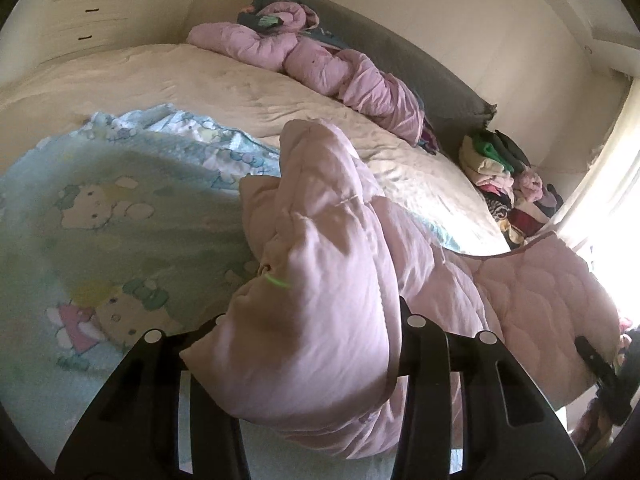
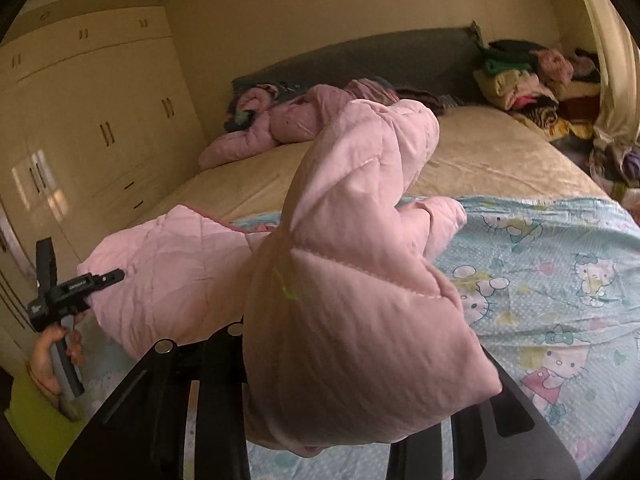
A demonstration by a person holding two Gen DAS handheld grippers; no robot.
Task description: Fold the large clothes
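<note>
A pink quilted jacket (image 1: 320, 280) hangs between both grippers over a bed covered with a light blue cartoon-print sheet (image 1: 120, 220). My left gripper (image 1: 316, 368) is shut on a bunched fold of the jacket, which fills the space between its black fingers (image 1: 424, 380). My right gripper (image 2: 352, 380) is shut on another padded part of the jacket (image 2: 360, 280), which hides the fingertips. In the right wrist view the left gripper (image 2: 72, 284) shows at the far left, with the jacket stretched toward it. The blue sheet (image 2: 560, 280) lies below.
A second pink padded garment (image 1: 312, 56) lies bunched by the dark headboard (image 1: 420, 68). A pile of mixed clothes (image 1: 504, 176) sits at the bed's far corner. A beige bedspread (image 1: 200, 80) covers the far bed. A cream wardrobe (image 2: 100, 120) stands left; a bright curtain (image 1: 612, 184) hangs right.
</note>
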